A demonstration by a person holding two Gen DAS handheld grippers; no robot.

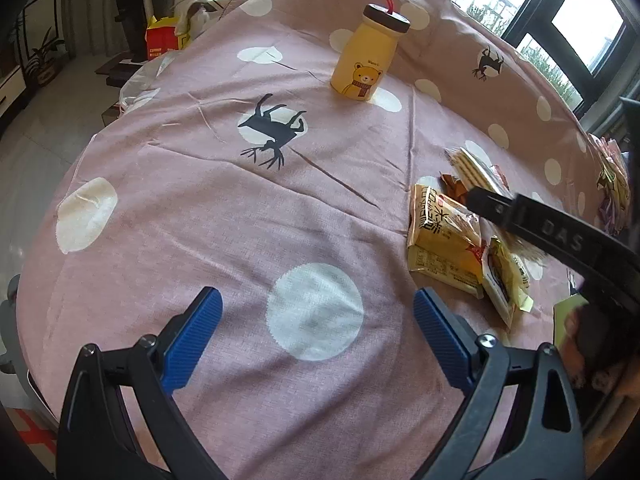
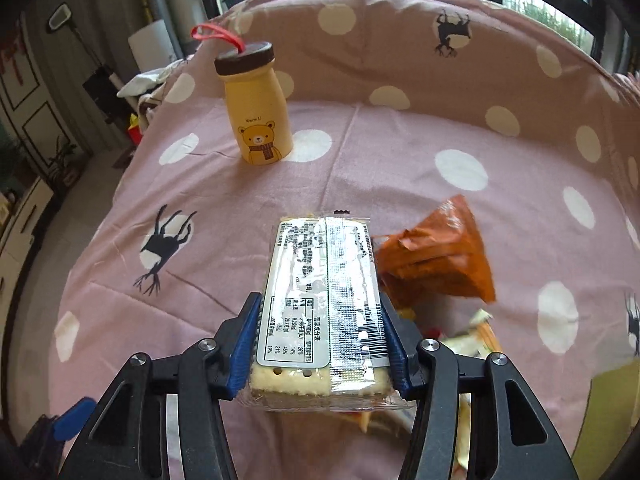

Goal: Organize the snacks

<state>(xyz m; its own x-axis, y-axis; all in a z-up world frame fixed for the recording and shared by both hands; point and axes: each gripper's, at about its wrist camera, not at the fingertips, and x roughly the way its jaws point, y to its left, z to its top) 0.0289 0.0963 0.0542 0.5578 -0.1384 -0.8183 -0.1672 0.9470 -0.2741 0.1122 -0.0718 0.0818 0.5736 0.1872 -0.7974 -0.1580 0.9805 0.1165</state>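
My right gripper [image 2: 320,336] is shut on a clear-wrapped cracker pack [image 2: 322,300], label side up, held above the pink cloth. In the left wrist view that pack [image 1: 476,168] shows at the tip of the right gripper's black arm [image 1: 552,232]. An orange snack bag [image 2: 440,260] lies just right of the held pack. Yellow snack packs [image 1: 444,240] lie in a small pile at the right of the table. My left gripper [image 1: 318,308] is open and empty, low over a white dot on the cloth, left of the pile.
A yellow bear bottle [image 1: 366,60] with a brown cap and red loop stands upright at the far side; it also shows in the right wrist view [image 2: 256,116]. The pink dotted cloth [image 1: 200,208] covers the table. More packets [image 1: 612,184] sit at the far right edge.
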